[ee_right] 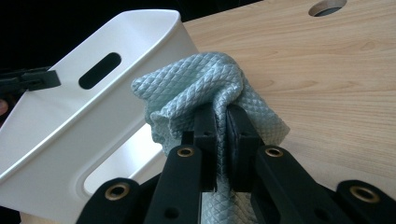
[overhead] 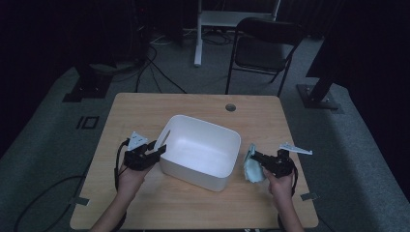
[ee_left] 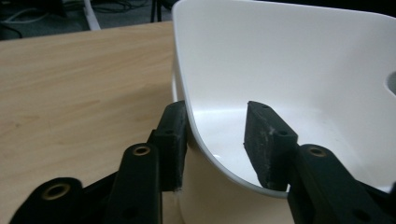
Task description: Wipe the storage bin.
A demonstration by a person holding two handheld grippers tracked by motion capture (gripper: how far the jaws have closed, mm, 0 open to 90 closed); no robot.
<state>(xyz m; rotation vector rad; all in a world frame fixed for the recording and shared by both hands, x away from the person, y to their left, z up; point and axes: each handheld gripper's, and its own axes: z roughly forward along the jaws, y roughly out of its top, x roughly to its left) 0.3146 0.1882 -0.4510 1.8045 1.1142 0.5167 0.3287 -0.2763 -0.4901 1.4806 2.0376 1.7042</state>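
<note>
A white plastic bin [overhead: 193, 176] stands in the middle of the wooden table [overhead: 145, 108]. At the bin's left end, my left gripper [overhead: 158, 147] straddles the wall. In the left gripper view, the gripper [ee_left: 217, 126] has one pad against the outside of the bin [ee_left: 289, 60] and the other inside, clear of the wall. My right gripper [overhead: 255, 155] is just right of the bin, shut on a pale teal cloth [overhead: 251, 170]. In the right gripper view, the gripper [ee_right: 221, 116] pinches a bunched fold of the quilted cloth [ee_right: 201, 77] beside the bin [ee_right: 70, 121].
A round cable hole [overhead: 230, 107] sits in the tabletop behind the bin. Beyond the table stand a black folding chair [overhead: 263, 46] and a white stand leg [overhead: 198, 34], with cables on the floor. Bare wood lies in front of the bin.
</note>
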